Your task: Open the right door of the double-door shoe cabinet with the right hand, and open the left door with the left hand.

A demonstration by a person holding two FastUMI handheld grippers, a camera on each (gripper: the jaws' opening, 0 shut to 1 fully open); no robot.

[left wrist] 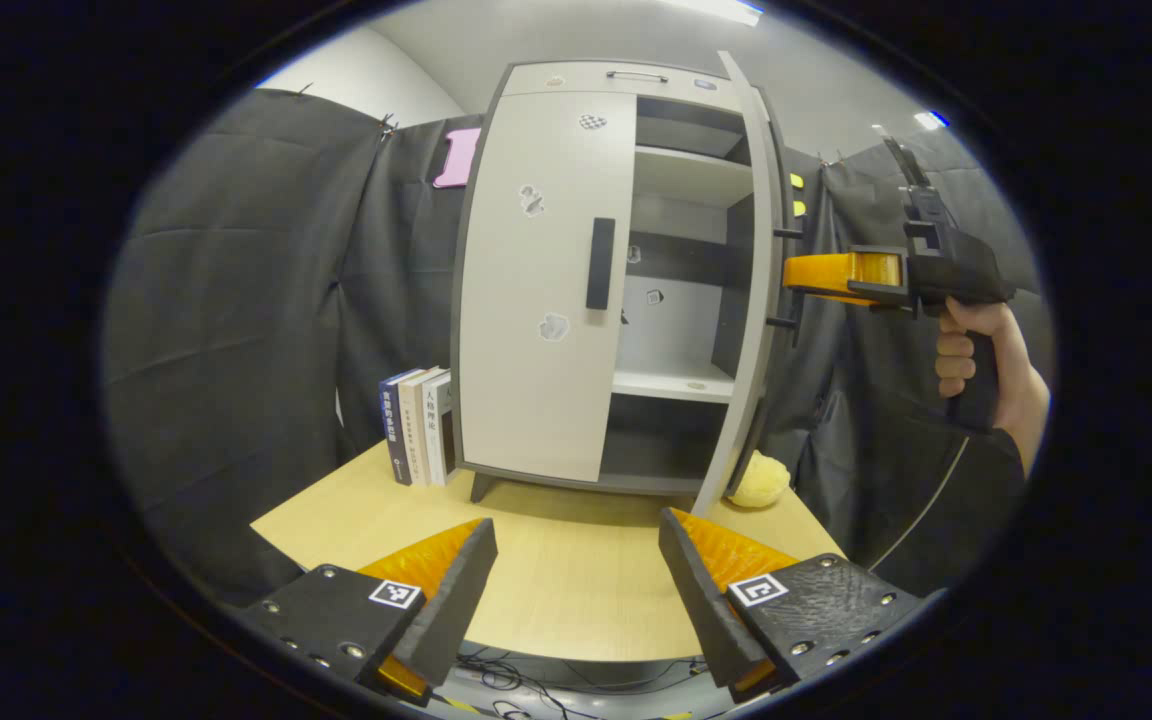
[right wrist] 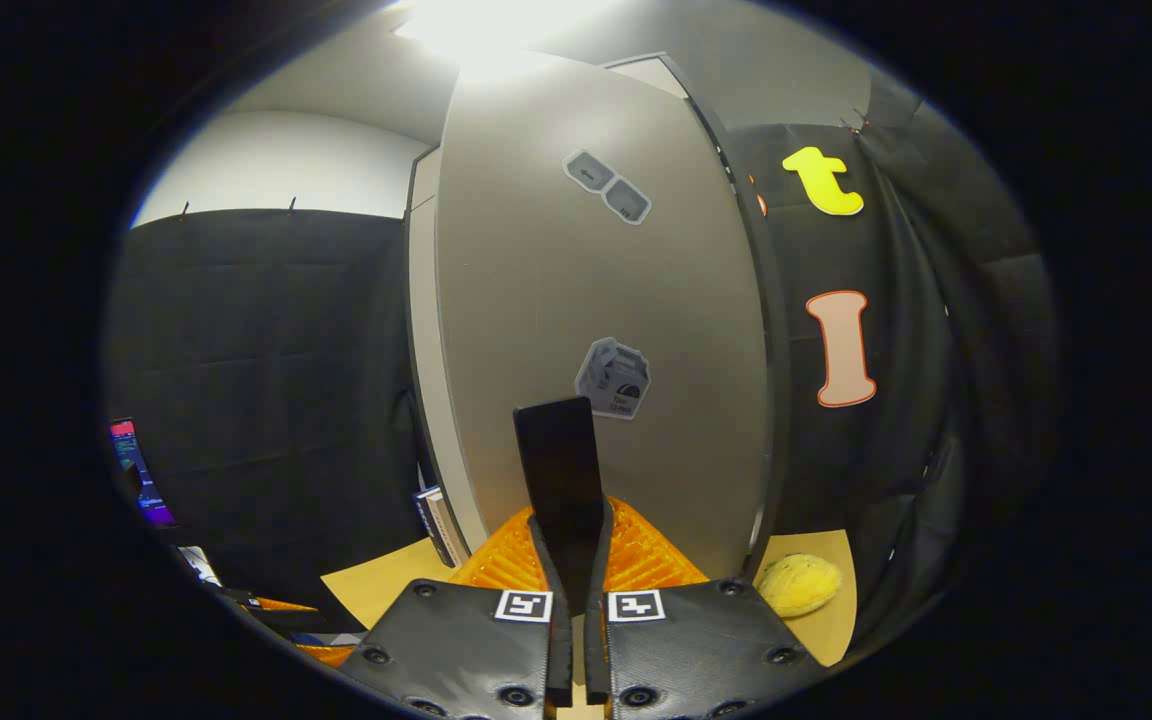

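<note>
Right gripper clamped on right door handle, door swung wide. Left gripper fingers apart, facing the shut left door, ready for its handle.

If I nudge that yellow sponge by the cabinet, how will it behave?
The sponge looks porous and rounded, so it is probably light and squashy. It would likely slide or tumble across the smooth table, and is hardly fragile.

Matt cabinet door, wood-grain table
</note>
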